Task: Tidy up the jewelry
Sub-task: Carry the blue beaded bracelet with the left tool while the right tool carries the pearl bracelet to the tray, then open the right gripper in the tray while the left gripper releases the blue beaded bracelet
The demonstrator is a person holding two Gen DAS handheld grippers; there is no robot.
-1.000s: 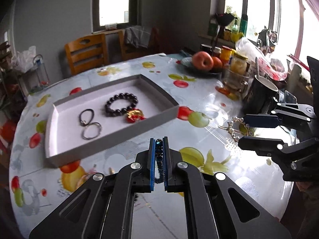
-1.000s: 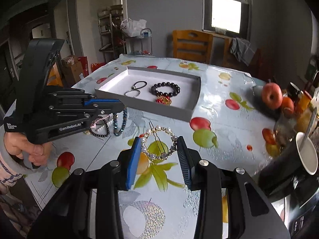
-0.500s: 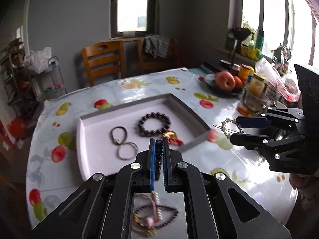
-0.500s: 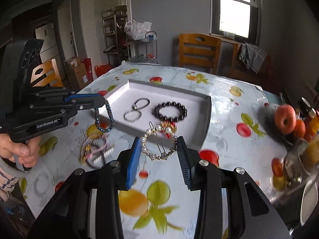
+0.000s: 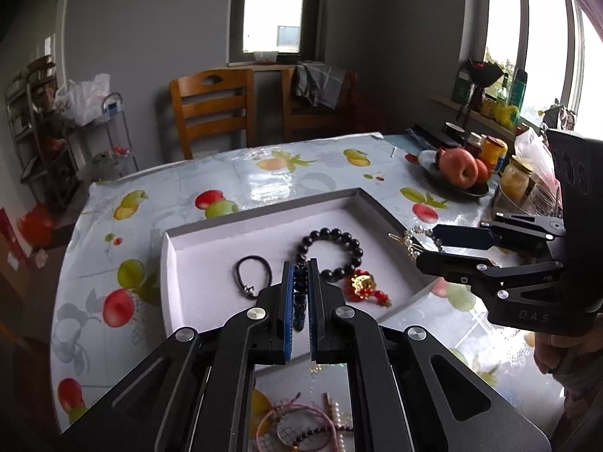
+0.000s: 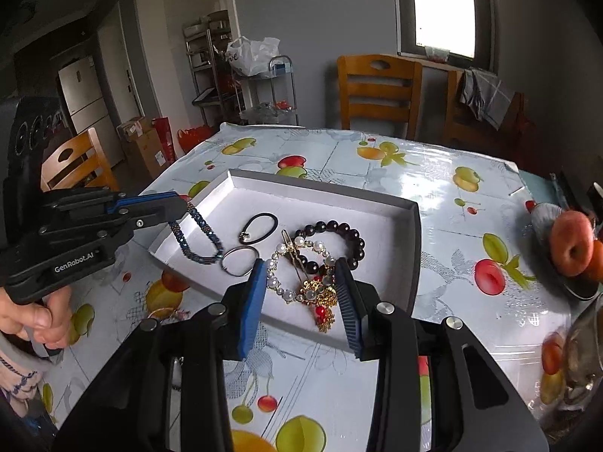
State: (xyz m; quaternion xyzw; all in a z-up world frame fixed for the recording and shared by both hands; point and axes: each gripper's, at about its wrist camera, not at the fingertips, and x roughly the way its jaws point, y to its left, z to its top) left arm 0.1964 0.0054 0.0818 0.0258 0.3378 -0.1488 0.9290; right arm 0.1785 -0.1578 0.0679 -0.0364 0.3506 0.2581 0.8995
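Two claws over white tray (image 6: 412, 248). Left claw (image 5: 300, 293) nearly closed, pinching dark blue bead bracelet (image 6: 199, 239), loop dangling over tray's near-left corner. Right claw (image 6: 301, 293) about third open, pads gripping pearl bracelet (image 6: 297, 267) from both sides, above black bead bracelet (image 5: 331, 252) lying in tray beside hair tie (image 5: 253, 275).

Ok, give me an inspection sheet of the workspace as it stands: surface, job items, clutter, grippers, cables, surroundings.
Surface: fruit-print tablecloth, glossy.
Job's things: white tray holds black bead bracelet, black hair tie, metal ring, red-gold charm; more jewelry on the cloth.
Clutter: fruit plate, jars.
Grippers: left gripper shut on blue bead bracelet; right gripper shut on pearl bracelet.
Cables: nothing seen.
Surroundings: wooden chairs, shelf rack.
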